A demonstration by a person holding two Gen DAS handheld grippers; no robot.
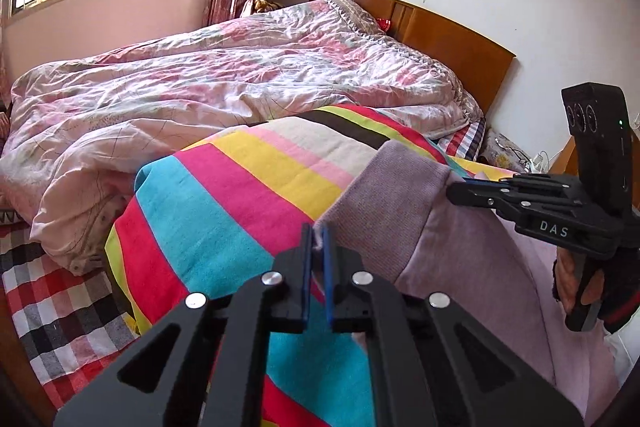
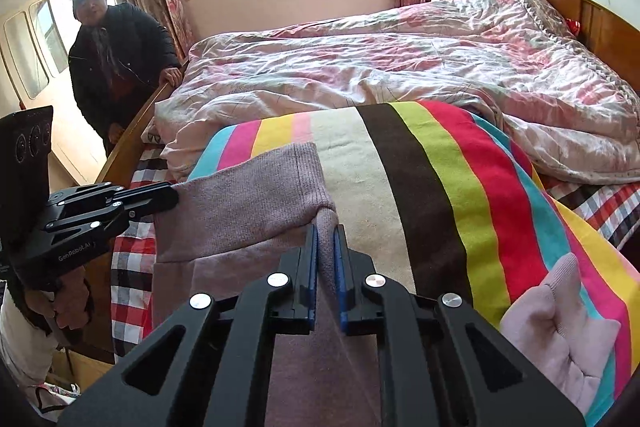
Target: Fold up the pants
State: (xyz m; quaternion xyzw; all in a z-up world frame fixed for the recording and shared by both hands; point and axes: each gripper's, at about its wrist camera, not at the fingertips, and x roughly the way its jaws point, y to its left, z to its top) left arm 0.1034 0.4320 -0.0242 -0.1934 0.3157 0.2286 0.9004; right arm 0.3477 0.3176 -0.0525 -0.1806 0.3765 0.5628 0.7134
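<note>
Lilac knit pants (image 2: 248,203) lie stretched across a rainbow-striped blanket (image 2: 452,183) on a bed, their ribbed waistband darker than the smooth, paler legs, one loose end (image 2: 560,323) bunched at the near right. The left gripper (image 1: 318,239) is closed tight on one corner of the waistband, a wisp of fabric caught between its blue pads; the right gripper (image 2: 326,235) pinches the opposite corner, cloth puckered in its narrow gap. A rumpled pink floral quilt (image 2: 400,59) lies behind. A bystander in a dark jacket (image 2: 116,55) leans on the footboard.
</note>
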